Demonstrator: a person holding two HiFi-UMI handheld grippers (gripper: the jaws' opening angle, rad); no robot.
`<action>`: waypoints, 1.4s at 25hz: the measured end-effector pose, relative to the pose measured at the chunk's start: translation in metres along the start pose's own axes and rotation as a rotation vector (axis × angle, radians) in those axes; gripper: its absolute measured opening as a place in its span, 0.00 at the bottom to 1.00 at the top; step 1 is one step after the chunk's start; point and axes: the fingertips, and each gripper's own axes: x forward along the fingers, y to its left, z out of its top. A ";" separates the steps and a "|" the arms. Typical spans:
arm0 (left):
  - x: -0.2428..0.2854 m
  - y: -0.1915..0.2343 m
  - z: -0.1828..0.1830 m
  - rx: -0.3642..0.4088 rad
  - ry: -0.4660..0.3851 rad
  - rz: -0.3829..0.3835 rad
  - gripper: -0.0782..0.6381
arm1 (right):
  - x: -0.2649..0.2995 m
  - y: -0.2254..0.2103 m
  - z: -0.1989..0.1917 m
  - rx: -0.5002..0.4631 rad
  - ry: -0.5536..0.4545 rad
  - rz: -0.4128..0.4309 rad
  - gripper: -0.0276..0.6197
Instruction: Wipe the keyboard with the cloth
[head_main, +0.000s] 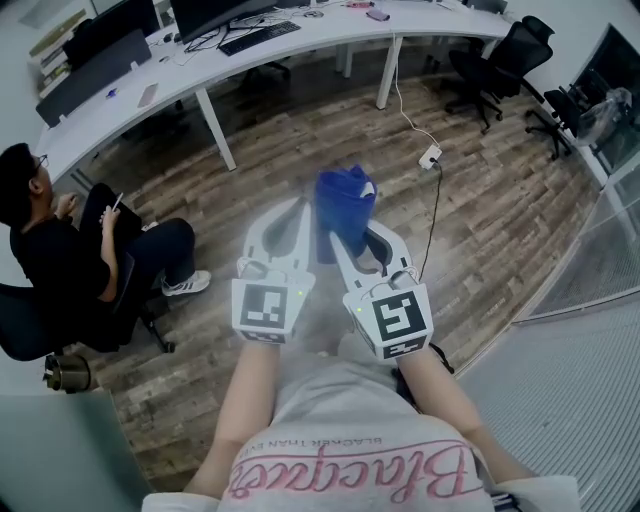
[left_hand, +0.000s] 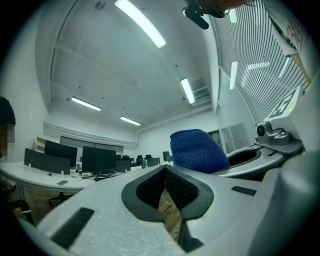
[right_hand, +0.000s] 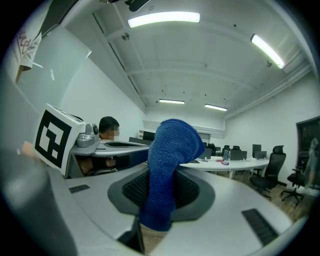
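Your right gripper (head_main: 352, 243) is clamped on the blue cloth (head_main: 345, 204): its own view shows the cloth (right_hand: 169, 155) pinched between the two jaws, a rounded fold standing up above them and a short end hanging below. Your left gripper (head_main: 297, 212) has its jaws closed tip to tip with nothing between them; in its own view only a thin slit lower down shows wooden floor. You hold the two grippers side by side in front of your body, well above the wood floor (head_main: 490, 220), and the cloth rises just beside the left gripper's tip. The black keyboard (head_main: 258, 37) lies on the long white curved desk (head_main: 330, 25) at the far side of the room, well apart from both grippers. To your left a person (head_main: 60, 250) sits on an office chair, and a white power strip (head_main: 431, 156) lies on the floor ahead of you
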 end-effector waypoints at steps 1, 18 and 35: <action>0.003 0.001 -0.001 -0.002 0.000 -0.001 0.12 | 0.003 -0.003 -0.001 0.005 0.002 -0.002 0.19; 0.119 0.058 -0.024 0.030 0.040 0.055 0.12 | 0.115 -0.092 -0.011 0.063 -0.011 0.049 0.19; 0.302 0.092 -0.047 0.026 0.075 0.104 0.12 | 0.235 -0.242 -0.023 0.068 0.013 0.123 0.19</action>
